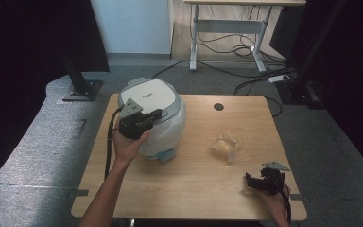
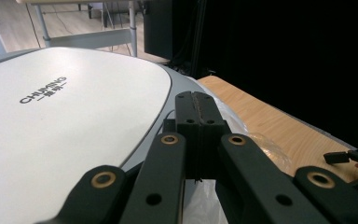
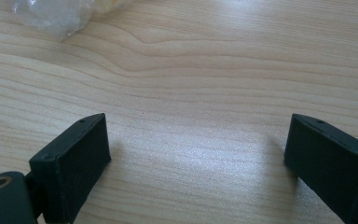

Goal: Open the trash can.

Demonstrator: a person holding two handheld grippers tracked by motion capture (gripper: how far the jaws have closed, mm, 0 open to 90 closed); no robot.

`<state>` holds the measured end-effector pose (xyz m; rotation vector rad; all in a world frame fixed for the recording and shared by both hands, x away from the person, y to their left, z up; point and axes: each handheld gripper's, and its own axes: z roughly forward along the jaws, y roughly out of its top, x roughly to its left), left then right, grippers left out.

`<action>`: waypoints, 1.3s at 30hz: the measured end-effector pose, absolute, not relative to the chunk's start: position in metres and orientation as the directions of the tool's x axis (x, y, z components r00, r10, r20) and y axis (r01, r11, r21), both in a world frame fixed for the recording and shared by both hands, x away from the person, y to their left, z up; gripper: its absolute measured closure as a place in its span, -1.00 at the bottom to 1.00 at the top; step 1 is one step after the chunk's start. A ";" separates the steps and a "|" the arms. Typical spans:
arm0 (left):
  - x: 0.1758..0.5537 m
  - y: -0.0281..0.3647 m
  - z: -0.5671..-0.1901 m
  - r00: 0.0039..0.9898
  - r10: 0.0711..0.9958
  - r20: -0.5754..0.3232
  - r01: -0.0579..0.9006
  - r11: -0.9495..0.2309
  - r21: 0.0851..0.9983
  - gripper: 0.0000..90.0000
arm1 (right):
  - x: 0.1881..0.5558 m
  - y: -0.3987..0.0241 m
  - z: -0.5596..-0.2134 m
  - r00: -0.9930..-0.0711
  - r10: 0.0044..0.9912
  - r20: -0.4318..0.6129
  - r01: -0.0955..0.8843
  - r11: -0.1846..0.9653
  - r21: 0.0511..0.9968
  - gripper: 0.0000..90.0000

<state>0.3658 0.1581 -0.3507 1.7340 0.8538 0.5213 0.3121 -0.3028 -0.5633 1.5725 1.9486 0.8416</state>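
Left gripper (image 1: 153, 115) is over the white-and-grey domed plastic rice cooker (image 1: 153, 118), held in the left hand (image 1: 127, 142). Its jaws are pressed flat together with nothing caught between them. In the left gripper view the closed jaws point across the cooker's white lid (image 2: 65, 116), tips just above the lid's grey rim; whether they touch it I cannot tell. A printed brand mark sits on the lid well left of the jaws. Thin clear plastic wrap (image 2: 200, 200) shows under the jaws, draped over the cooker's side.

Right gripper (image 1: 251, 182) rests low at the near right part of the light wooden counter (image 1: 203, 179), in the right hand (image 1: 276, 201). Its jaws stand wide apart, empty, with bare wood grain between them in the right gripper view (image 3: 196, 140). A crumpled clear plastic bag with something yellow inside (image 1: 227, 144) lies ahead of these jaws, well apart from them; its edge shows at the top left of the right gripper view (image 3: 56, 14).

The cooker is on the counter's far left part, well apart from the right jaws.
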 end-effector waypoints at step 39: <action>0.373 0.157 -0.356 0.646 0.756 -0.106 0.326 -0.147 0.934 1.00 | 0.312 -0.303 -0.563 -0.213 0.977 0.001 0.671 0.146 0.727 -0.86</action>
